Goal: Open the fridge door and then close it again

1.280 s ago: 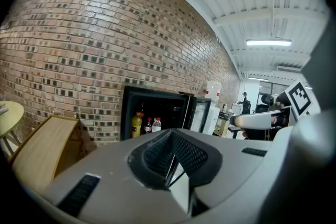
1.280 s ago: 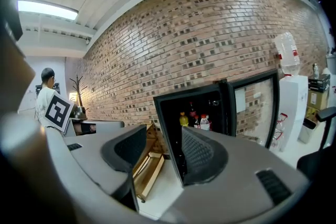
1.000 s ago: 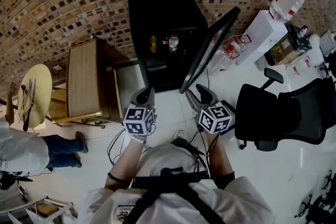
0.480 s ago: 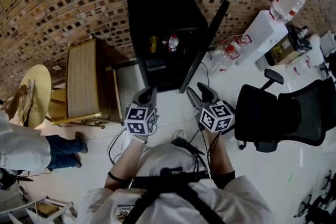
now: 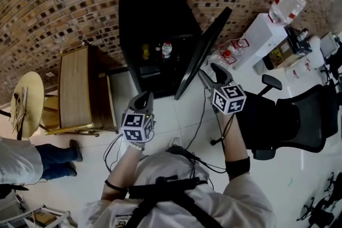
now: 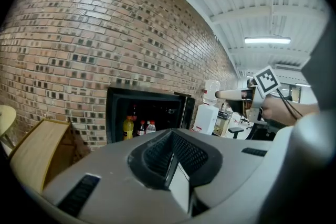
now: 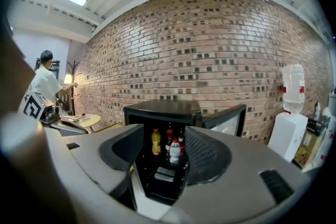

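Note:
The black mini fridge (image 5: 155,18) stands against the brick wall with its door (image 5: 202,55) swung open. Bottles (image 5: 160,50) stand on its shelf. My right gripper (image 5: 211,75) is raised just to the right of the door's free edge, and I cannot tell if it touches. Its jaws have just been opening and hold nothing. In the right gripper view the right gripper (image 7: 160,157) frames the fridge (image 7: 168,113) and bottles (image 7: 169,147), with the door (image 7: 227,119) to the right. My left gripper (image 5: 143,100) hangs shut and empty in front of the fridge (image 6: 144,110); the left gripper (image 6: 170,160) has its pads together.
A wooden cabinet (image 5: 77,88) stands left of the fridge, with a round yellow table (image 5: 26,101) beyond it. A water dispenser (image 5: 267,29) and a black office chair (image 5: 291,120) are at the right. Cables (image 5: 199,124) lie on the white floor. A person (image 5: 24,160) stands at the lower left.
My right gripper has risen and moved forward to beside the door's free edge, with its jaws wider. The door shows more edge-on than a second ago. The left gripper shifted slightly.

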A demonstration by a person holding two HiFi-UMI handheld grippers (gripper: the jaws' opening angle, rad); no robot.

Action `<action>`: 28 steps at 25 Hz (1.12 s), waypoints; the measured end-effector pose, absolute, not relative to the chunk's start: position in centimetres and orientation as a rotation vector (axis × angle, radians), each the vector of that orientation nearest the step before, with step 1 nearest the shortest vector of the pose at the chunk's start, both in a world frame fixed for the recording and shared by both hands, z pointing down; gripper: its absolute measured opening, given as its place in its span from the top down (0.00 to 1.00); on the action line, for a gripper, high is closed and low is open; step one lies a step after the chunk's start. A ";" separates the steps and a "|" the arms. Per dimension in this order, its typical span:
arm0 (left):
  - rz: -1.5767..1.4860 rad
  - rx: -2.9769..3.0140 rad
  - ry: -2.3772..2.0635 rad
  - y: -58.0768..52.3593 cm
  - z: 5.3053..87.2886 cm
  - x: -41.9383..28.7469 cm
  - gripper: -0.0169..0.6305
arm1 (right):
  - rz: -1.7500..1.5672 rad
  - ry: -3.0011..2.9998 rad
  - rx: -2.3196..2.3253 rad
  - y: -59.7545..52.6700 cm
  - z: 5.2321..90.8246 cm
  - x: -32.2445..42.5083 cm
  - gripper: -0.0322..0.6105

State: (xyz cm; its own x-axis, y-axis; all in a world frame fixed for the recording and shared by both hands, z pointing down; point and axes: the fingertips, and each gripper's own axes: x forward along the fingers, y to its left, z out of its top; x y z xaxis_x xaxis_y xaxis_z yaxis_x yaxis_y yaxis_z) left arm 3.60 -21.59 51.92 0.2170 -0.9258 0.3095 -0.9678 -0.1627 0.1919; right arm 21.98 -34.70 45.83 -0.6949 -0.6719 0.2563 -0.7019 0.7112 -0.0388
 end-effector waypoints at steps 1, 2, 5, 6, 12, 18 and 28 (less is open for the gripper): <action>0.169 2.158 -1.765 -22.2 51.7 4.1 0.97 | 0.155 -2.681 1.087 -36.7 45.1 22.7 0.52; 0.165 2.162 -1.766 -22.8 51.5 4.6 0.97 | 0.112 -2.659 1.075 -39.0 44.5 23.5 0.48; 0.140 2.162 -1.778 -24.6 51.0 6.1 0.97 | 0.011 -2.574 1.048 -47.0 42.4 25.9 0.45; 0.130 2.160 -1.785 -25.2 50.8 6.6 0.97 | -0.010 -2.544 1.037 -49.8 41.7 26.5 0.44; 0.099 2.107 -1.821 -27.4 51.3 9.3 0.97 | -0.071 -2.410 0.929 -63.0 41.1 28.3 0.41; 0.114 2.035 -1.850 -28.7 53.0 10.1 0.97 | -0.020 -2.373 0.827 -71.6 43.6 27.1 0.41; 0.132 1.954 -1.857 -29.7 55.7 9.2 0.97 | -0.015 -2.334 0.746 -75.5 47.5 24.2 0.42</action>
